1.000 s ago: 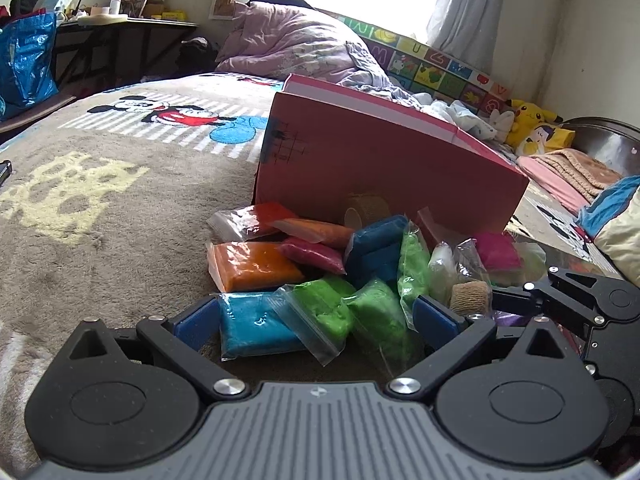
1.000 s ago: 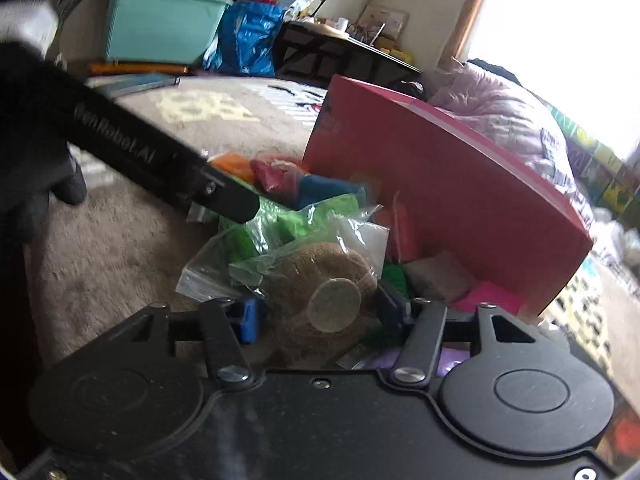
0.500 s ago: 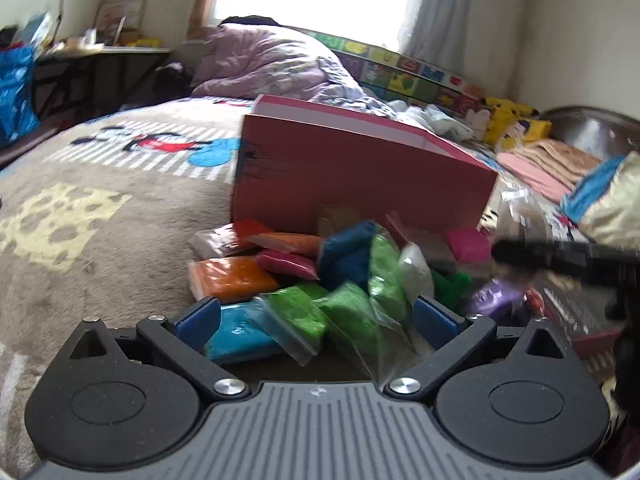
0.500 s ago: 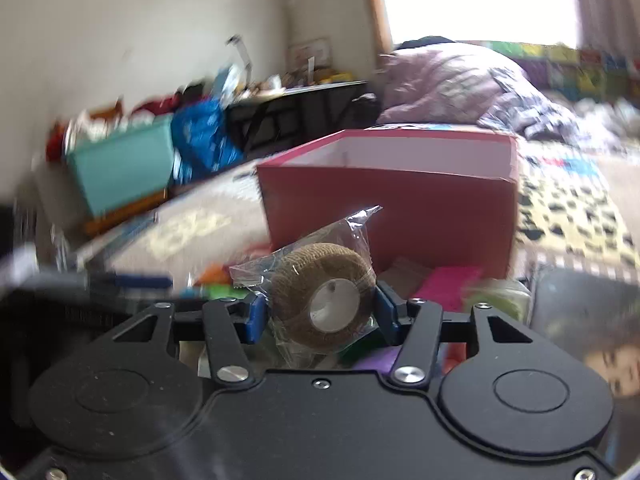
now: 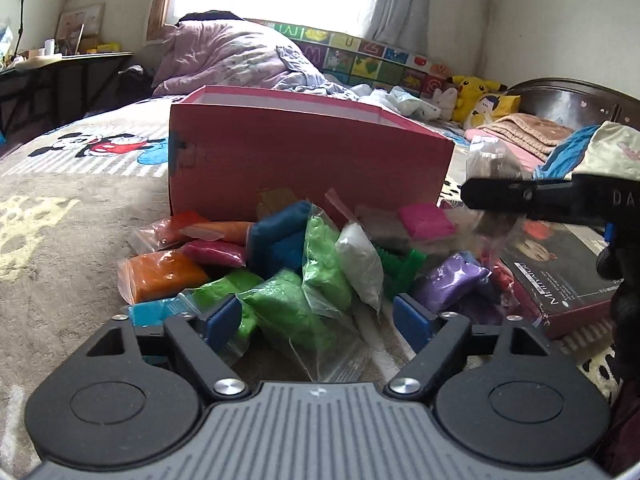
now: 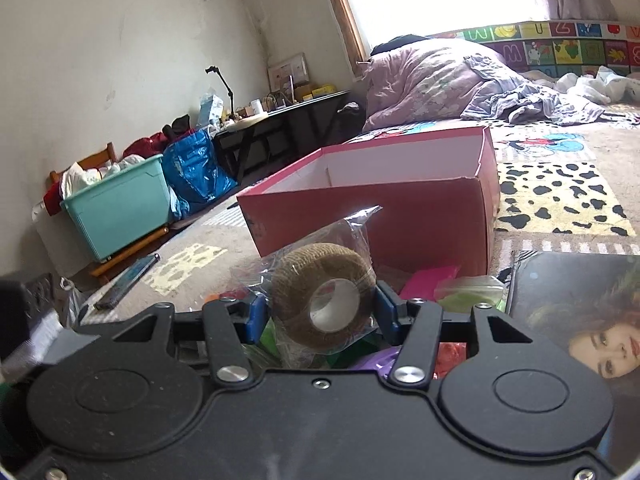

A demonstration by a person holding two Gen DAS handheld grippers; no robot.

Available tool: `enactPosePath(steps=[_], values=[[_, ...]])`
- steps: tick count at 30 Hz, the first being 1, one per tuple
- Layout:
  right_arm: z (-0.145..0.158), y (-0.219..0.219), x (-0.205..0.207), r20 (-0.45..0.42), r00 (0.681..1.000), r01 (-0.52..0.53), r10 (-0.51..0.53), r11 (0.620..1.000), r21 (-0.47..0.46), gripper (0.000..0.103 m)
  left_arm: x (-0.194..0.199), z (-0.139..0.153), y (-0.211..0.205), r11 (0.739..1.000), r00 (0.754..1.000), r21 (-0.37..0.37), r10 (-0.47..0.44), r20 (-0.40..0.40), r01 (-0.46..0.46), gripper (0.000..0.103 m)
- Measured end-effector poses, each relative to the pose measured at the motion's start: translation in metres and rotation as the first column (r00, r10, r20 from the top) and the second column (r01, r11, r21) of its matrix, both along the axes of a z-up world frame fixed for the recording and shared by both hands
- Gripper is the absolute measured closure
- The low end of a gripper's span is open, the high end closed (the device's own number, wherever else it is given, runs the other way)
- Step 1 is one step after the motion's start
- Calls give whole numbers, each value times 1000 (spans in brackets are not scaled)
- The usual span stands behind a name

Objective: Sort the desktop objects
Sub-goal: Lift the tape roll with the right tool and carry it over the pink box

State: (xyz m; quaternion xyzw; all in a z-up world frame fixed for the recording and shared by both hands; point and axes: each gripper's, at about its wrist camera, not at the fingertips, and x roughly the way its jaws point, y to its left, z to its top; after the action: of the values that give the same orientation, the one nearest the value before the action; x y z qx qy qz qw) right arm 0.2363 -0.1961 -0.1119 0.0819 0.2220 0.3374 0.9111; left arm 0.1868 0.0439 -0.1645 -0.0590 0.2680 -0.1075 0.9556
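Several bags of coloured clay lie piled on the bed cover before a red box (image 5: 308,160). My left gripper (image 5: 318,320) hangs low over the near side of the pile. Its jaws are closing, with a green clay bag (image 5: 288,312) between them; the right pad (image 5: 412,322) stands apart from the bag. My right gripper (image 6: 320,314) is shut on a brown tape roll (image 6: 324,300) in a clear bag, held up in front of the open red box (image 6: 372,208). In the left wrist view the right gripper (image 5: 520,196) reaches in from the right, with the bagged roll blurred.
A book with a portrait cover (image 6: 580,320) lies right of the pile, also seen as the book (image 5: 560,272). A phone (image 6: 128,280) lies on the cover at left. A teal bin (image 6: 120,204) and a blue bag (image 6: 196,176) stand by the wall. A quilt (image 5: 228,56) is heaped behind the box.
The right gripper lifted the bagged roll off the pile and rolled level, now facing the box's open top. The left gripper shifted along the pile and its jaws narrowed around the green bag.
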Motion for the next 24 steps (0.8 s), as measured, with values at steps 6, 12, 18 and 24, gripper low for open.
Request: enactPosePath(steps=[6, 12, 18, 24], values=[[11, 3, -1, 9, 1000, 0, 0, 1000, -4, 49, 3, -4, 12, 984, 997, -169, -60, -58, 49, 59], [17, 3, 4, -6, 1000, 5, -5, 1000, 0, 49, 1, -12, 1, 988, 987, -90, -132, -91, 124, 61], [23, 5, 14, -39, 999, 1, 0, 1000, 3, 49, 5, -20, -8, 994, 990, -48, -104, -100, 99, 59], [36, 8, 24, -44, 999, 1, -2, 1000, -13, 49, 6, -22, -24, 995, 991, 16, -101, -83, 103, 50]])
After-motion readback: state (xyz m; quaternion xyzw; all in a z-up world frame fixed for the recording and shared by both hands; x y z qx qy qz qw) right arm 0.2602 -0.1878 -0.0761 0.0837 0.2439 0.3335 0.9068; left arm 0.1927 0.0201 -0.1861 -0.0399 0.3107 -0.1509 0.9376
